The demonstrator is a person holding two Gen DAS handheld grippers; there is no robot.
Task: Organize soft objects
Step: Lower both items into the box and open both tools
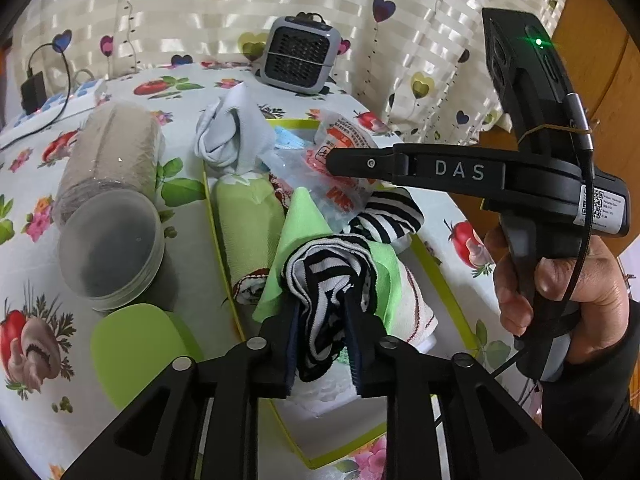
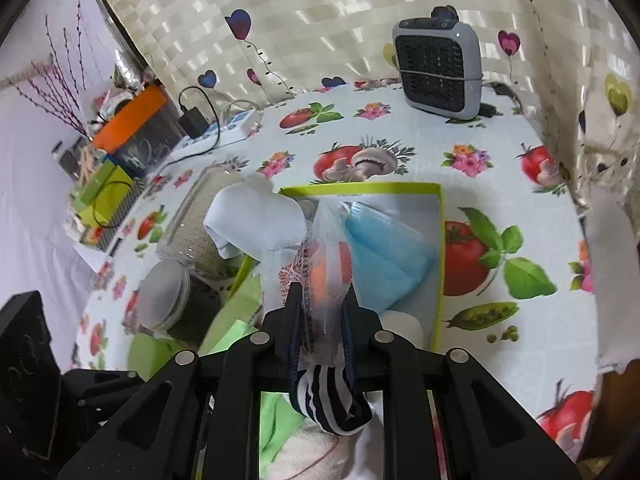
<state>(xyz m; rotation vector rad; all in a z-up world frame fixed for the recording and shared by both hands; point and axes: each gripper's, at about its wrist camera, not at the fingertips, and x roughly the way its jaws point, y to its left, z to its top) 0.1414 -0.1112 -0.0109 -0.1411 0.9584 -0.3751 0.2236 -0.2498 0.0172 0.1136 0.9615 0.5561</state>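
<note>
Left gripper point(image 1: 322, 312) is clamped on the striped sock point(image 1: 332, 280), bunched between the pads, its loose end drooping toward the wrist, right over the lime-rimmed tray point(image 1: 440, 276) where a green cloth point(image 1: 298, 224) and a rolled green towel point(image 1: 248, 216) already lie. Over on the other side, the right gripper point(image 2: 320, 308) is pinched on a clear plastic packet with red print point(image 2: 320, 264), and a second striped sock point(image 2: 332, 404) hangs below those fingers; whether the jaws hold it too is hard to say from here. The packet runs straight out ahead of the fingers, away from the wrist, with the blue face masks point(image 2: 384, 248) just beside it on the right and the white sock point(image 2: 256, 220) to the left at the tray's far corner. Both loads sit above the tray, so the next move looks like a simple lowering, left hand nearer the pile.
</note>
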